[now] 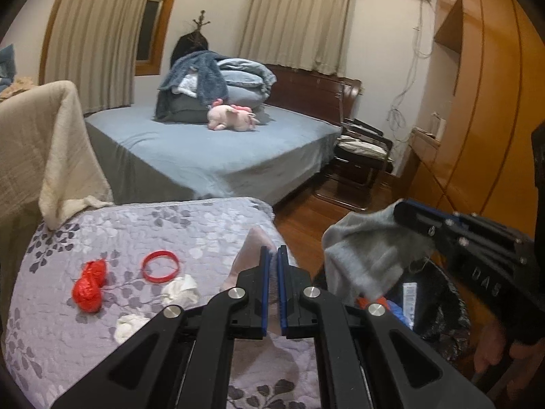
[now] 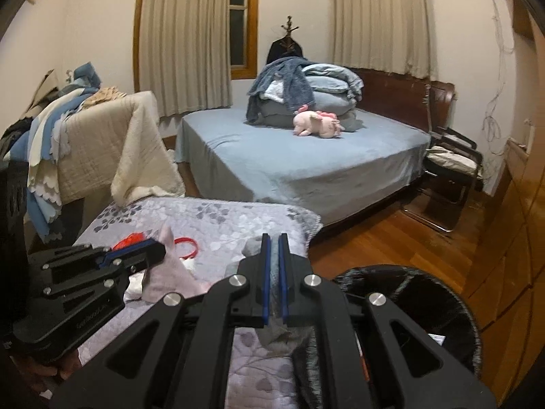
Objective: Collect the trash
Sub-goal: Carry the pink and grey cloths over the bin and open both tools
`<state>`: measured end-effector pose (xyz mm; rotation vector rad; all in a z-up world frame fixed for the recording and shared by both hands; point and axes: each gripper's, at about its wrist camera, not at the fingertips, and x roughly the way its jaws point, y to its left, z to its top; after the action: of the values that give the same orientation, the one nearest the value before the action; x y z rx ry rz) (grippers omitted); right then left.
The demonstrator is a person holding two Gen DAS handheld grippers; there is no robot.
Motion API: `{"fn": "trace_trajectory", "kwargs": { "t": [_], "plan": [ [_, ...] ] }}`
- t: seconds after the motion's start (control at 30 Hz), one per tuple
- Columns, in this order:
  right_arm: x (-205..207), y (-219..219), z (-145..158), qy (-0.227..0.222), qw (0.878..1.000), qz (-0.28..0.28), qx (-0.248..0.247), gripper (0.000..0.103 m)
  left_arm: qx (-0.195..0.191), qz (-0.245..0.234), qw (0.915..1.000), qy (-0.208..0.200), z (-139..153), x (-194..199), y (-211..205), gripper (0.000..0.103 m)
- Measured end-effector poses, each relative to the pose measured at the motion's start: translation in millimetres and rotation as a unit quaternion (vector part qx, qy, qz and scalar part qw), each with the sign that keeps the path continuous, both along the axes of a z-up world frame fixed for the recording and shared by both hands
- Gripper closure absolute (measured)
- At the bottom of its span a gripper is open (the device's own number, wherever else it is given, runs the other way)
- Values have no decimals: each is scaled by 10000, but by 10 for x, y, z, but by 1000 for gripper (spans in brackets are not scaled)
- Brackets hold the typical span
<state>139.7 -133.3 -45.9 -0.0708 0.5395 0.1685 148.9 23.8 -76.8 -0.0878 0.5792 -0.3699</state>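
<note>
Right tool (image 2: 273, 279): clamps your grey sock (image 1: 361, 255) over bin (image 2: 453, 293). Left tool (image 1: 273, 289): clamps pink cloth (image 2: 170, 272). Risk: sock snags bin's rim.

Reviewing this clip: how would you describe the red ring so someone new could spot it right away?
Find the floral lavender quilt in the foreground, nearer than the blue bed. On it, the red ring lies flat between a crumpled red bag and a white tissue wad. It alone is a thin open hoop, not crumpled.

A grey sock (image 1: 361, 259) hangs over a black-lined trash bin (image 1: 453, 306). A pink sock (image 2: 167, 272), a red plastic wad (image 1: 90, 286), a red wristband (image 1: 160, 266) and two white tissues (image 1: 180, 289) lie on the floral quilt (image 1: 102, 341).
</note>
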Motion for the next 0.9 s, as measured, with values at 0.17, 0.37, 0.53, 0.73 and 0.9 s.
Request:
{"fn": "trace_trajectory", "kwargs": {
  "t": [0.17, 0.37, 0.53, 0.73, 0.9],
  "plan": [
    [-45, -295, 113, -135, 9995, -297, -18, 99, -101, -344, 9993, 79, 42, 37, -186, 98],
    [-112, -723, 237, -331, 9973, -645, -114, 99, -129, -685, 9976, 24, 139, 120, -536, 98],
    [-196, -1124, 207, -352, 9941, -1021, -122, 99, -171, -1085, 9939, -53, 189, 185, -943, 98],
    [-247, -1589, 31, -222, 9885, -1498, -57, 99, -166, -1543, 9878, -162, 188, 224, -1533, 98],
    [-245, -1894, -188, -19, 9836, -1804, 31, 99, -120, -1789, 9837, -105, 79, 279, -1917, 98]
  ]
}}
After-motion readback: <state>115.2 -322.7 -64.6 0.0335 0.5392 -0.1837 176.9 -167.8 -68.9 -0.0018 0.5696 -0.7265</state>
